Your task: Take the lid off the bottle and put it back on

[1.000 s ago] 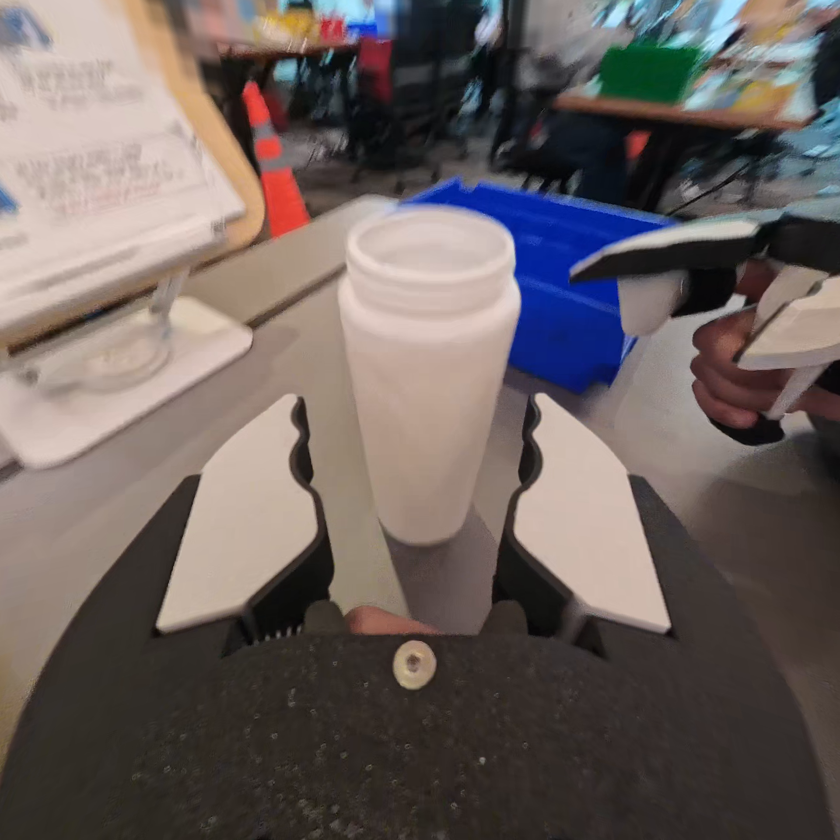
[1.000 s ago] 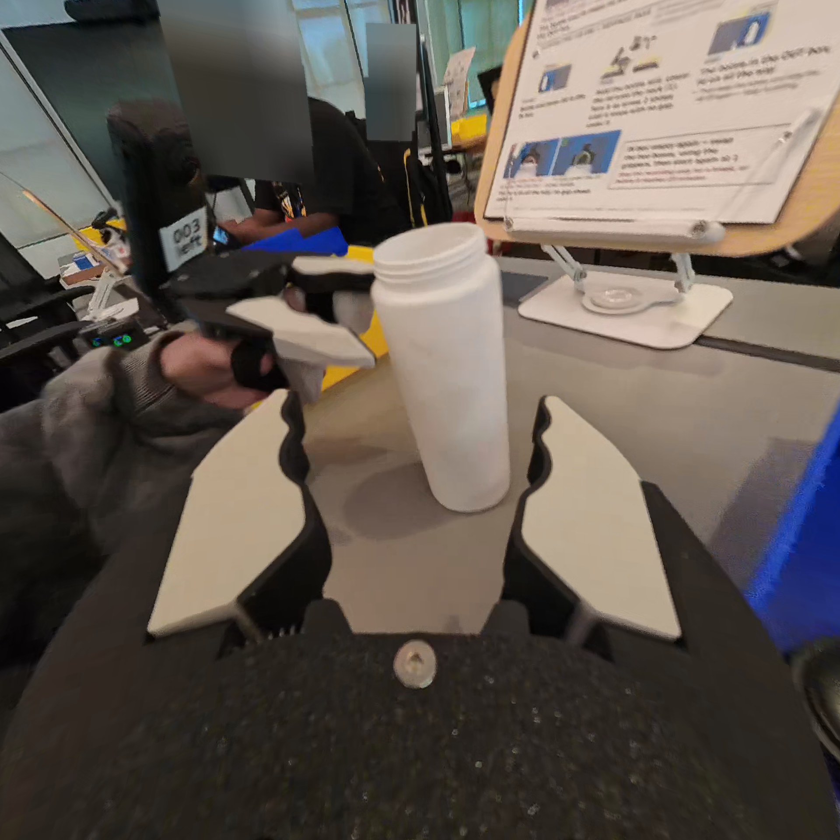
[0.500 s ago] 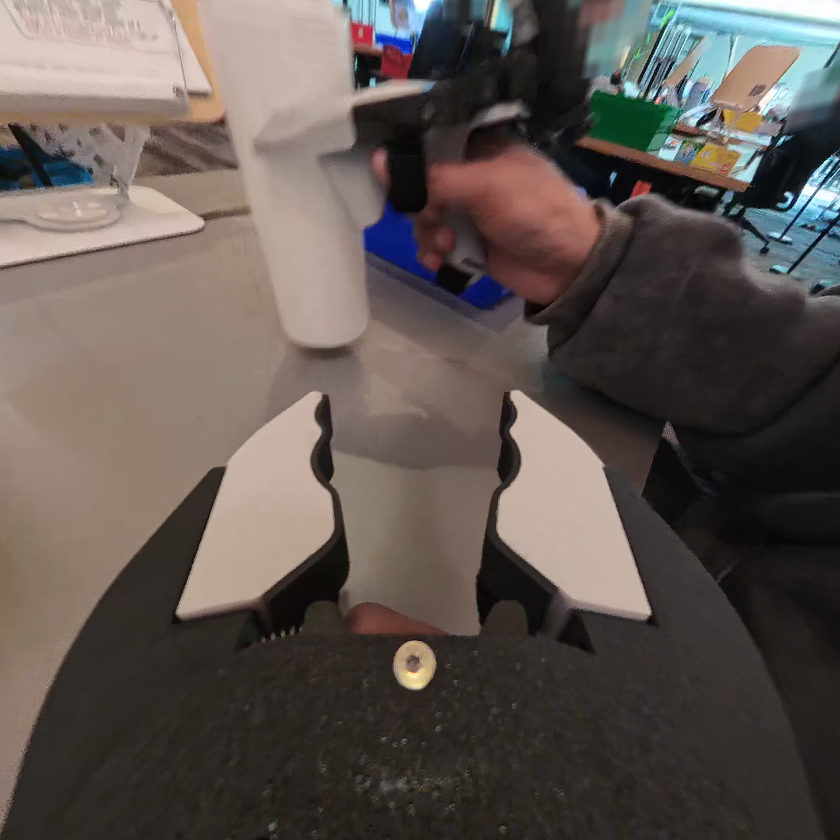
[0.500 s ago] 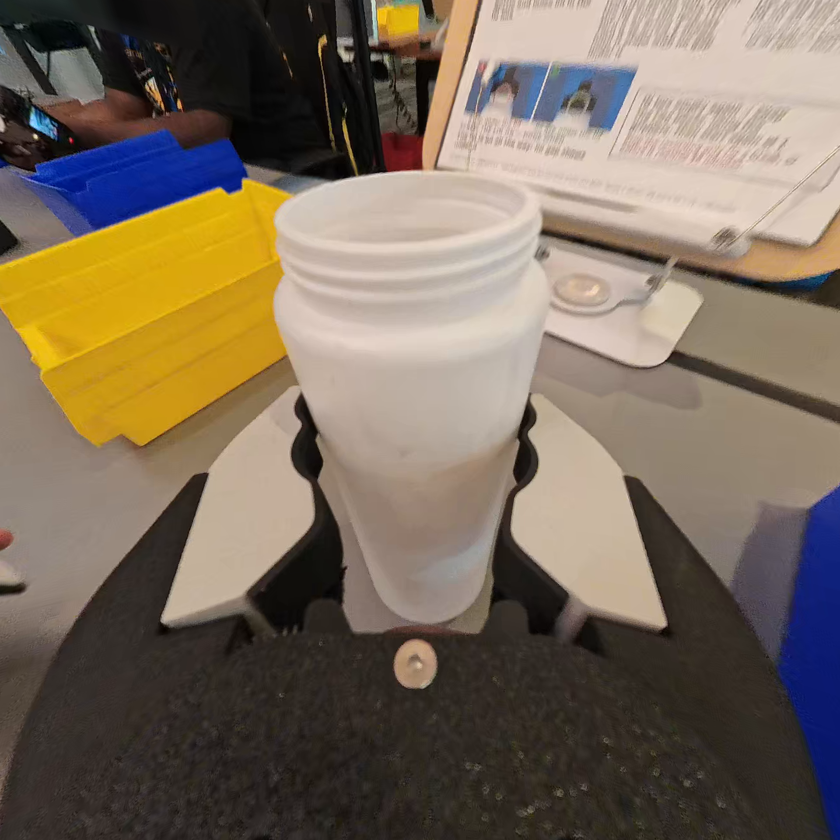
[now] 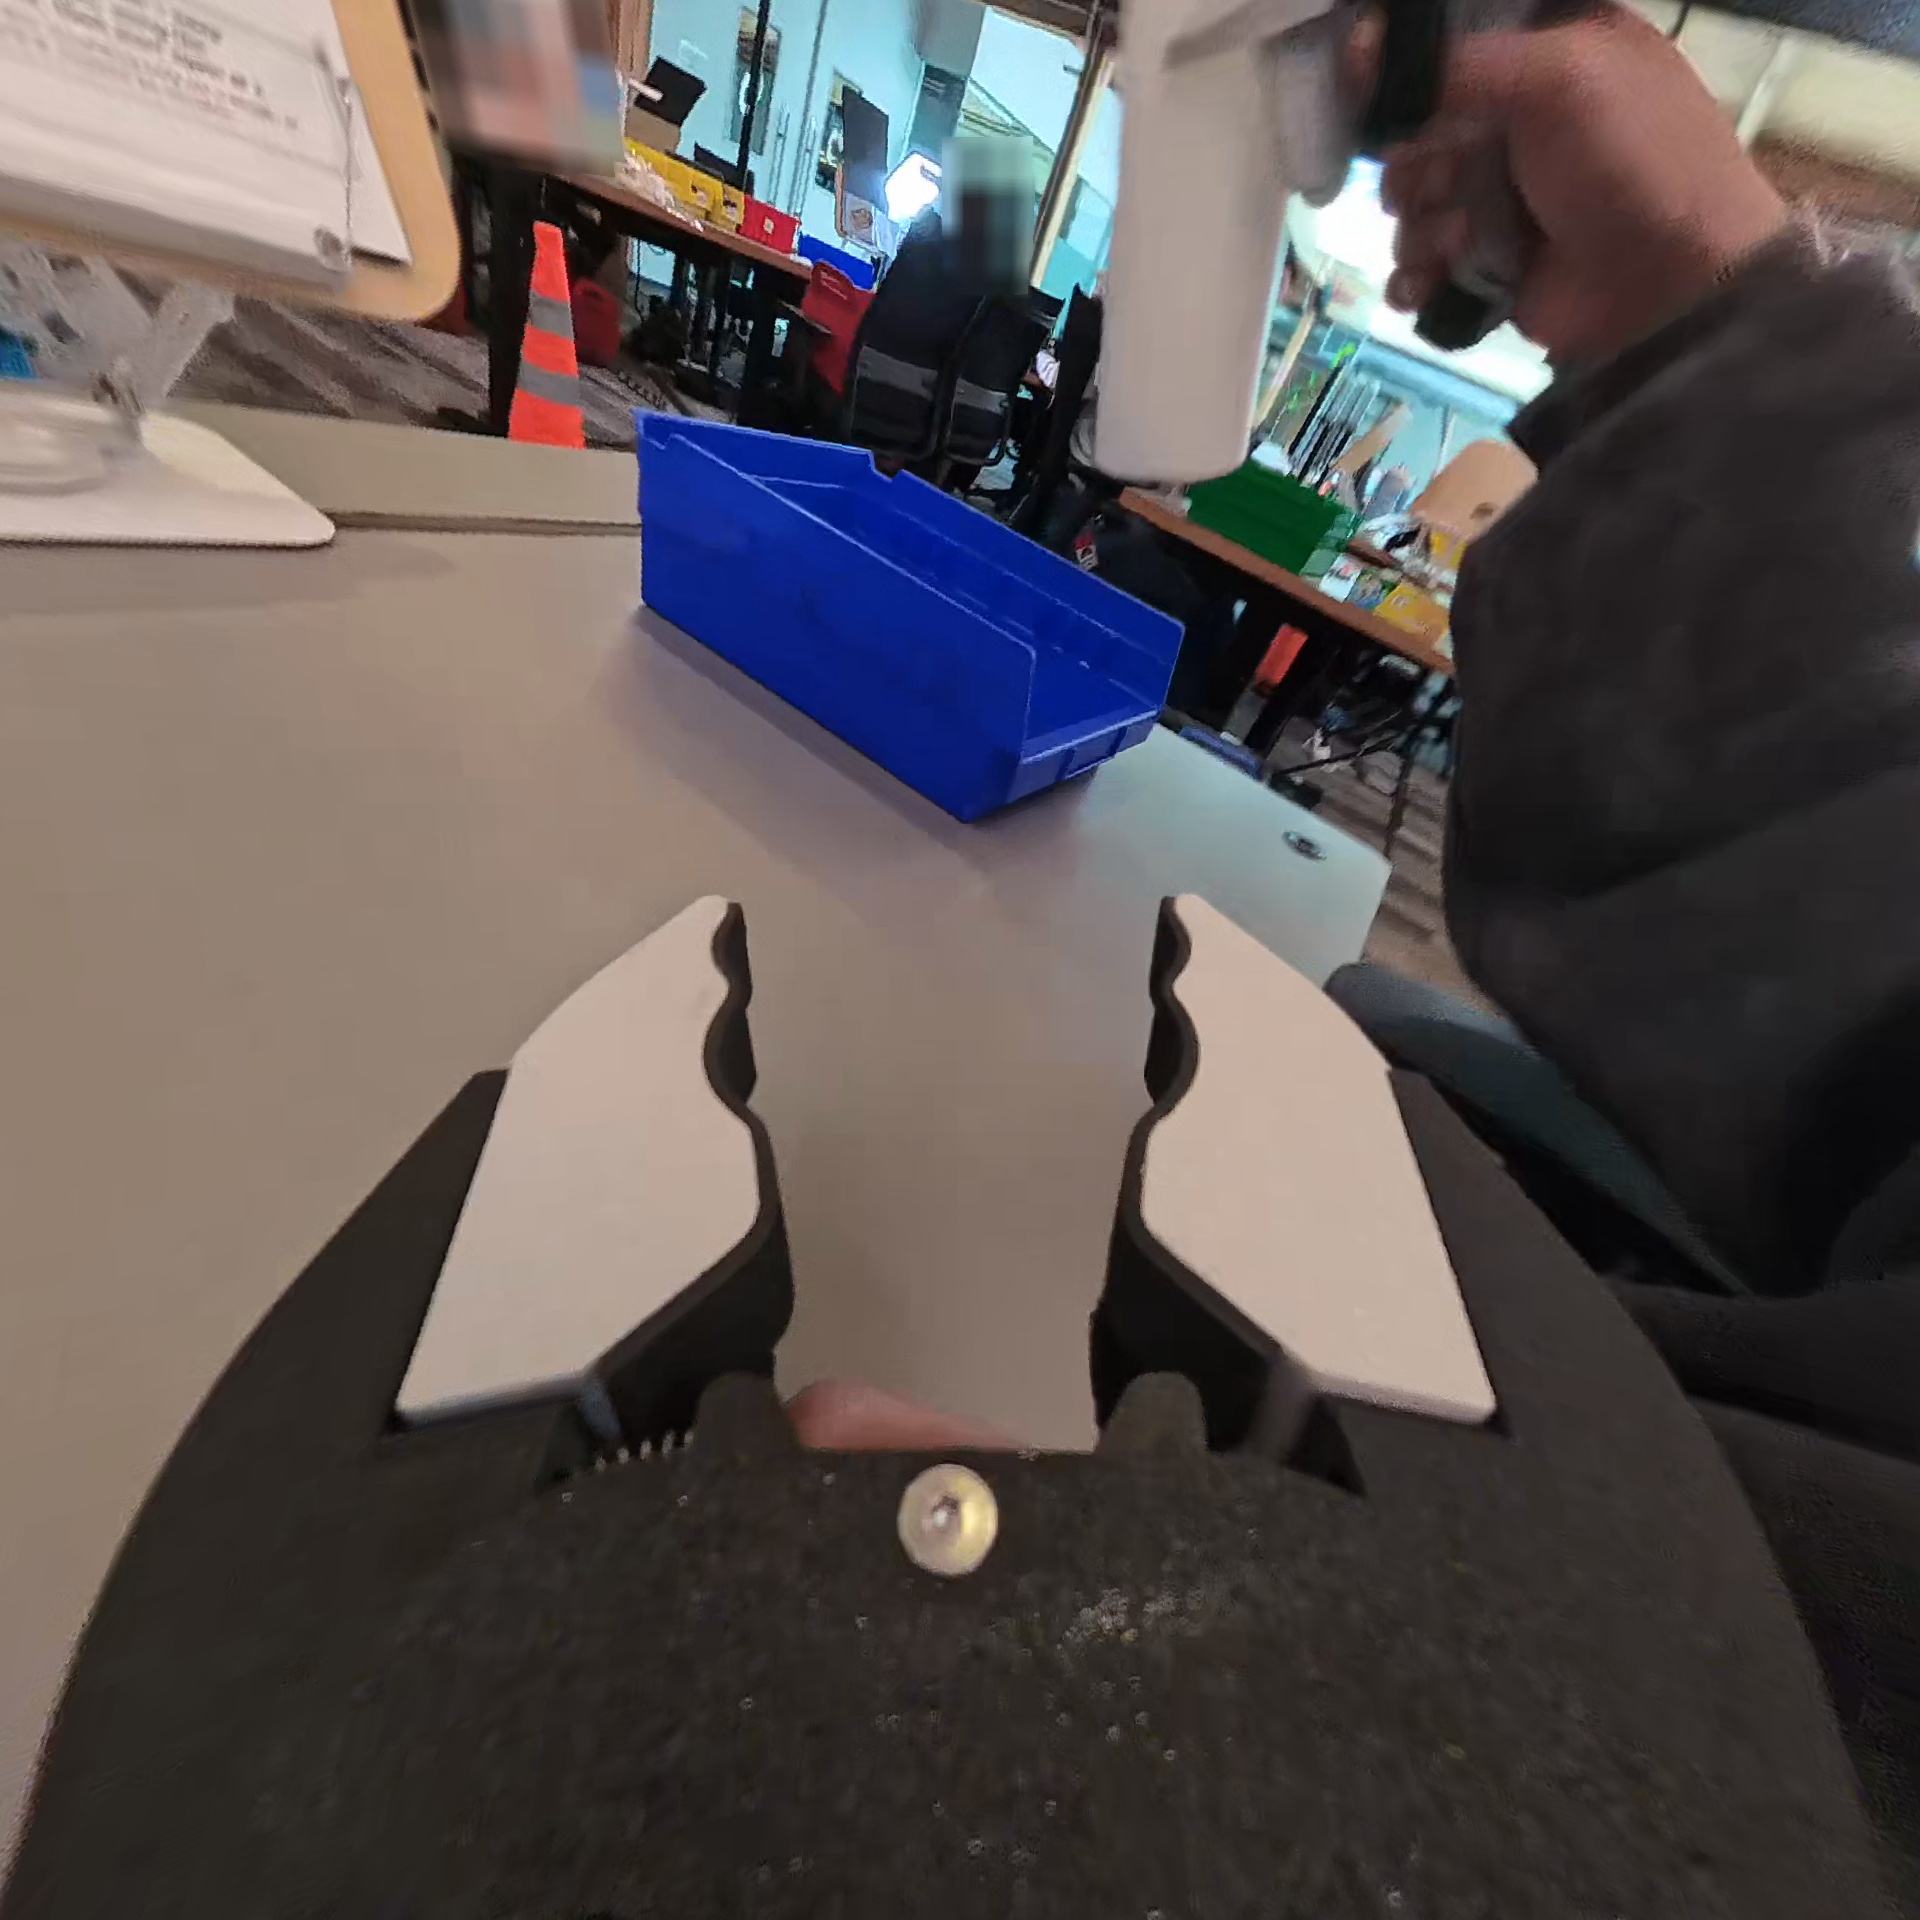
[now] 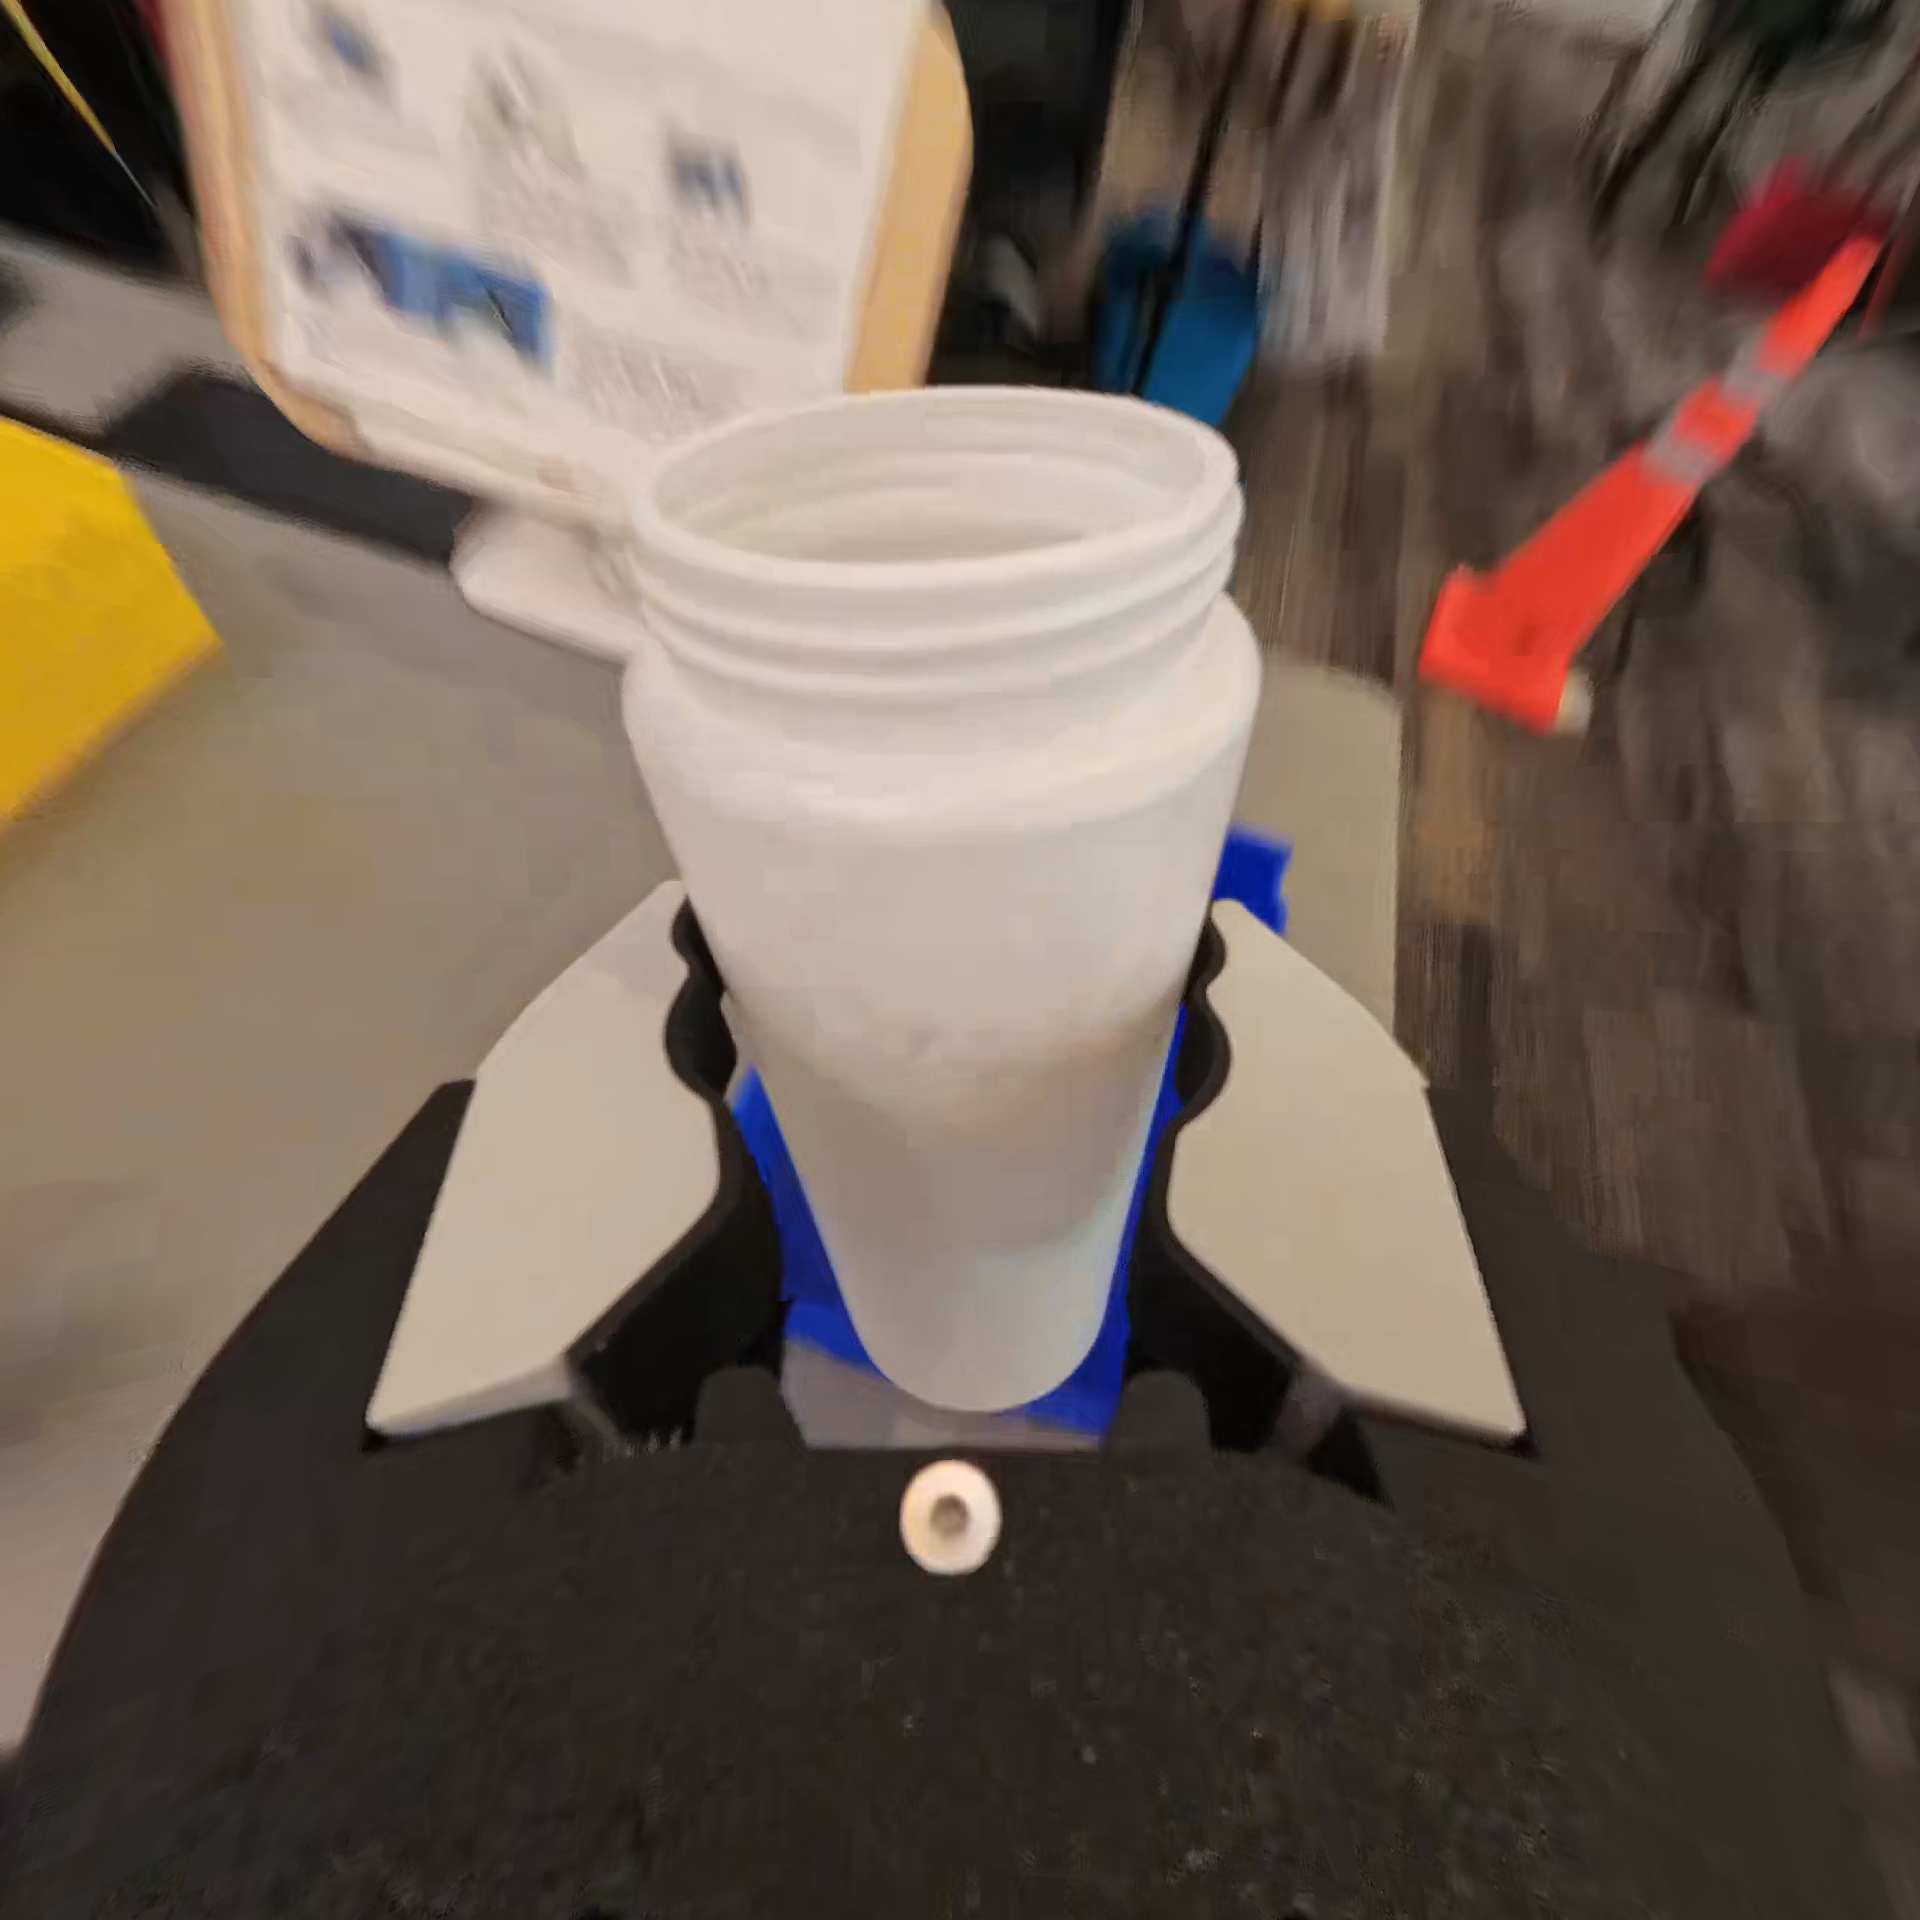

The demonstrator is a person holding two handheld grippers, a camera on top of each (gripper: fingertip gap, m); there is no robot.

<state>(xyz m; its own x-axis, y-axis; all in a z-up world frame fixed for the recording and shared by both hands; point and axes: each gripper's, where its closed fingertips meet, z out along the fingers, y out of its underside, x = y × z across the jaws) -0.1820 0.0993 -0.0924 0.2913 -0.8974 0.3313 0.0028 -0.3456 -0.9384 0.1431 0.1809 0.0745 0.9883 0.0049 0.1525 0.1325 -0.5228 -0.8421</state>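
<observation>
Two grippers: right gripper point(image 6: 940, 1049) pinches the bottle point(image 6: 940, 883) at mid-body; left gripper point(image 5: 945, 1081) spread, holding nothing.
Bottle position: lifted off the table point(image 5: 312, 831), above the blue bin point(image 5: 894, 623).
Long axis: upright, threaded mouth uppermost, uncapped.
Lid: not visible in either view.
Nearer gripper: right.

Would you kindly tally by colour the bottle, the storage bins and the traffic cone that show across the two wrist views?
White: 1, the bottle clamped lidless in the right gripper
Blue: 1, the bin on the table
Yellow: 1, the bin at the table's edge
Orange: 1, the traffic cone on the floor
Total: 4
</observation>
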